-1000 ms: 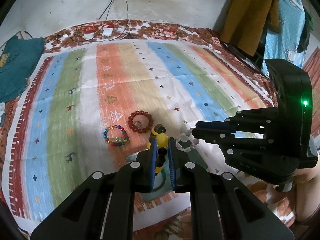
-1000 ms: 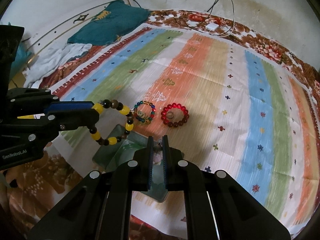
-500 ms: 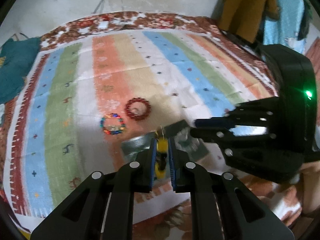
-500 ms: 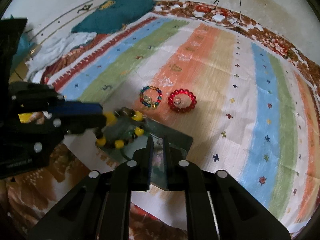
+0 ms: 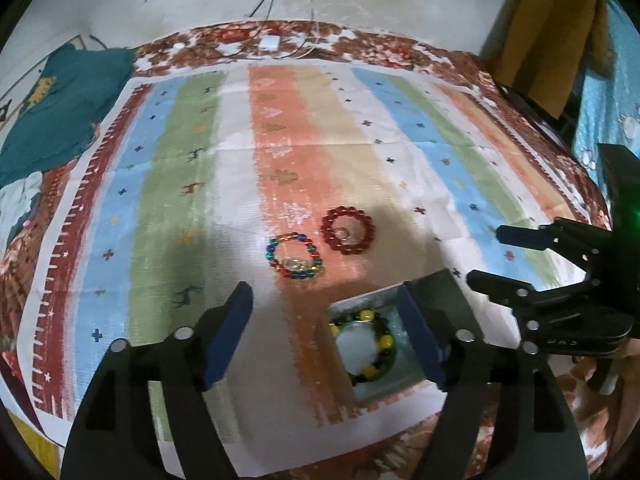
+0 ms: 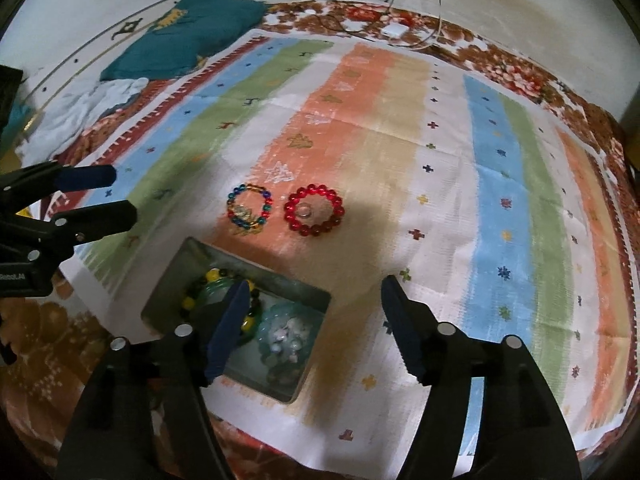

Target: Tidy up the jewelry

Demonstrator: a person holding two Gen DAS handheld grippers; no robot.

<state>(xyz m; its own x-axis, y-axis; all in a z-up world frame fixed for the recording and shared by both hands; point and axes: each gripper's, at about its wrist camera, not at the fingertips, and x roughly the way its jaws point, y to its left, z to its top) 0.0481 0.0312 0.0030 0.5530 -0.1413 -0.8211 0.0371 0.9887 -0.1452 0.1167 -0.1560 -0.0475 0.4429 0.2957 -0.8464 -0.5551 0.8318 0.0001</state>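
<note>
Both jaws just sprung wide, gripping nothing: left gripper (image 5: pixel 324 328), right gripper (image 6: pixel 312 320). Yellow-and-black bead bracelet (image 5: pixel 362 348) lying inside box (image 5: pixel 436 292).

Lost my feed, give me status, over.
Both tongs, left and right, just opened, empty. Yellow-and-black bracelet in box. Red and multicolour bracelets on cloth, unobstructed.

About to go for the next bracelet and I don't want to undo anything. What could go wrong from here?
1. The right gripper, jaws just opened and empty, hangs over the open box; one finger overlaps the yellow-and-black bracelet inside, so a low sweep might snag it or nudge the box.
2. The multicolour bracelet and red bracelet lie close together; a wide grab may disturb both.
</note>
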